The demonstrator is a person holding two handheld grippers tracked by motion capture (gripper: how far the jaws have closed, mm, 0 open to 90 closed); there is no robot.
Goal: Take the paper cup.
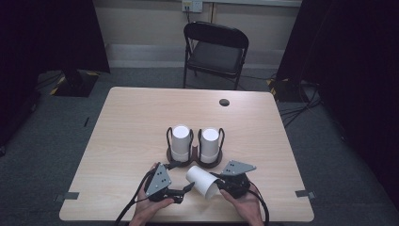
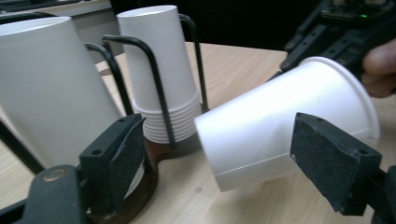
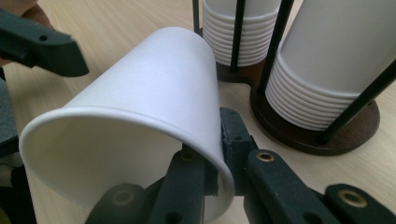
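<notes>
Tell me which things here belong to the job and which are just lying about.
In the job:
loose cup, pinched at its rim by the right gripper
left gripper, open beside the cup
two cup stacks in the holder

Lying about:
chair behind the table
wall socket

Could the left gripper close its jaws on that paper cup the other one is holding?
Probably yes. The left gripper is open, its jaws either side of the paper cup's closed end, nothing between; the right gripper pinches only the rim.
</notes>
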